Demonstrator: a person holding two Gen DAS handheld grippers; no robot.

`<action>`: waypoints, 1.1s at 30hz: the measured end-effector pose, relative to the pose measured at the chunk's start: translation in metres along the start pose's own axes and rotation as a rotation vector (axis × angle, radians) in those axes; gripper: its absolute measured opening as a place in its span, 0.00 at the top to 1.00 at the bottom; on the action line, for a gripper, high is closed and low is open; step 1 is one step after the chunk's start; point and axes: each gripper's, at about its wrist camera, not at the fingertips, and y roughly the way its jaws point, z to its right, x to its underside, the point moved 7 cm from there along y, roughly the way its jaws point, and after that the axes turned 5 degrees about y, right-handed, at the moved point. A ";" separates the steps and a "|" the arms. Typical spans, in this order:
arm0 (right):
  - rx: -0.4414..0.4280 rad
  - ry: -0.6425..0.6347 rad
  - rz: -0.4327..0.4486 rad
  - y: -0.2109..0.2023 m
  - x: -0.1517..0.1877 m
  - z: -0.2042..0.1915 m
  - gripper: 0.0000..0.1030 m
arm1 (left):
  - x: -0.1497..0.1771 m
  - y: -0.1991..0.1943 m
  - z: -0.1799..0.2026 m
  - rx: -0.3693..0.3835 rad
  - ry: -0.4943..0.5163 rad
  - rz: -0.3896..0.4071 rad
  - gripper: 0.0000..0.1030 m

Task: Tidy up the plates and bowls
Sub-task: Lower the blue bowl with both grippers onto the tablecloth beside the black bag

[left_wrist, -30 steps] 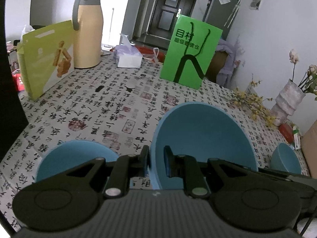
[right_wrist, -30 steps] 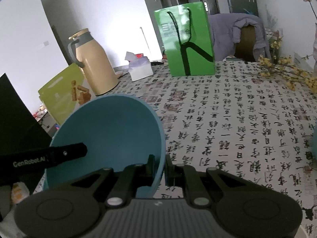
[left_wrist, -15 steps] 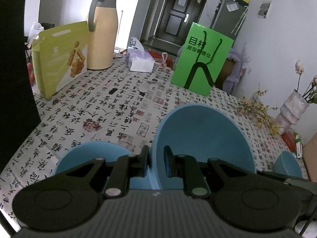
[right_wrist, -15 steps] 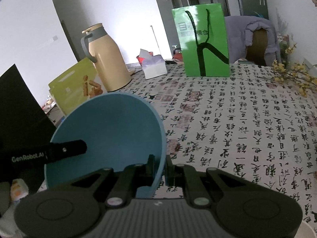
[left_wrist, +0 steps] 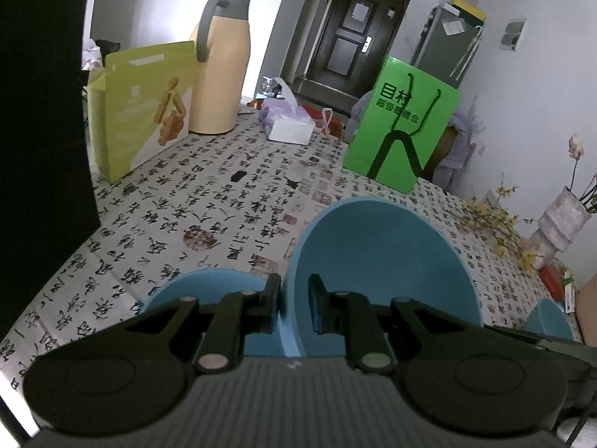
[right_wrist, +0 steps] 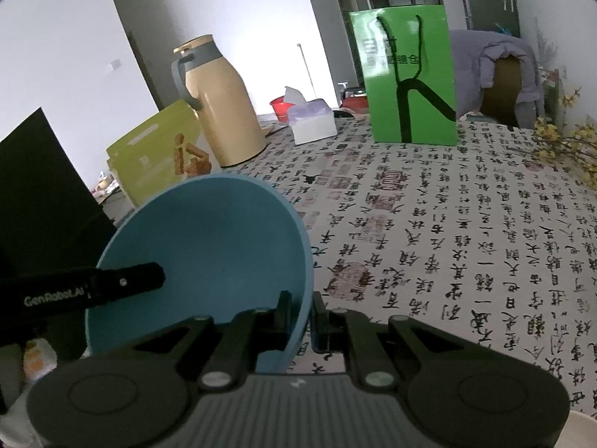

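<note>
A large blue bowl [left_wrist: 380,261] hangs tilted above the table, held by both grippers. My left gripper [left_wrist: 294,298] is shut on its left rim. My right gripper [right_wrist: 300,313] is shut on the right rim of the same bowl [right_wrist: 209,246]. In the right wrist view, a black finger of the left gripper [right_wrist: 112,287] crosses the bowl's left side. A second blue dish [left_wrist: 201,291] lies on the table just below and left of the held bowl, partly hidden by my left fingers. A small blue bowl [left_wrist: 548,317] sits at the right.
On the printed tablecloth [left_wrist: 224,201] stand a tan thermos jug [left_wrist: 220,71], a yellow-green paper bag [left_wrist: 145,104], a tissue box [left_wrist: 289,123] and a bright green bag [left_wrist: 403,127]. A vase with yellow flowers [left_wrist: 559,224] is at the right edge. A dark panel [left_wrist: 41,149] rises on the left.
Both grippers have carried the blue bowl sideways to the left. The blue dish on the table now lies closer under the bowl. Both grips are unchanged.
</note>
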 end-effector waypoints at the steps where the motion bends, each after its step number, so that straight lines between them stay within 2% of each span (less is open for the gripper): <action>1: 0.000 -0.003 -0.003 0.001 0.000 -0.001 0.91 | 0.001 0.000 -0.002 -0.002 -0.001 0.000 0.84; 22: -0.031 -0.059 -0.060 0.027 0.008 -0.045 0.90 | 0.007 -0.006 -0.053 -0.064 -0.072 0.011 0.84; 33: -0.031 -0.093 -0.082 0.040 0.014 -0.058 0.90 | 0.015 -0.005 -0.066 -0.111 -0.075 0.008 0.84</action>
